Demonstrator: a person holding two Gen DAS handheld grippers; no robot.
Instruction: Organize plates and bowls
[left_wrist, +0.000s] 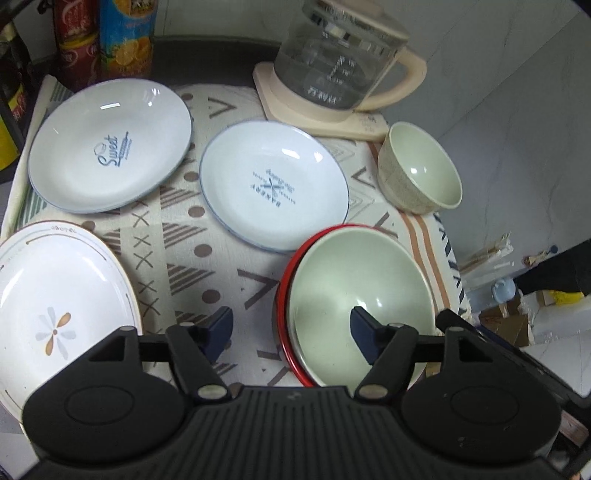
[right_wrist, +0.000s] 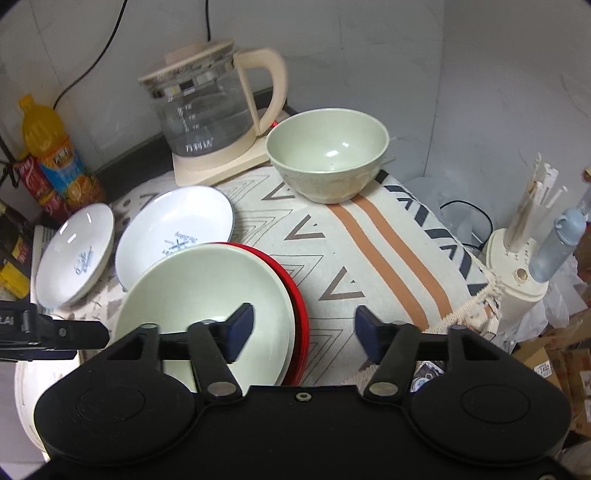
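A pale green bowl (left_wrist: 354, 284) sits nested in a red plate (left_wrist: 286, 280) at the near right of the table. My left gripper (left_wrist: 291, 330) is open above its left rim. The bowl (right_wrist: 207, 295) and red plate (right_wrist: 295, 295) also show in the right wrist view, where my right gripper (right_wrist: 304, 326) is open over their right edge. A second green bowl (left_wrist: 421, 173) (right_wrist: 327, 155) stands upright farther back. Two white plates with blue print (left_wrist: 110, 146) (left_wrist: 273, 184) and a flower plate (left_wrist: 55, 306) lie on the cloth.
A glass kettle (left_wrist: 340, 62) (right_wrist: 210, 114) on its cream base stands at the back. Drink bottles (left_wrist: 125, 37) (right_wrist: 55, 155) stand at the back left. The patterned cloth (right_wrist: 369, 251) drops off at the right edge, beside a chopstick holder (right_wrist: 517, 251) and a blue bottle (right_wrist: 561, 243).
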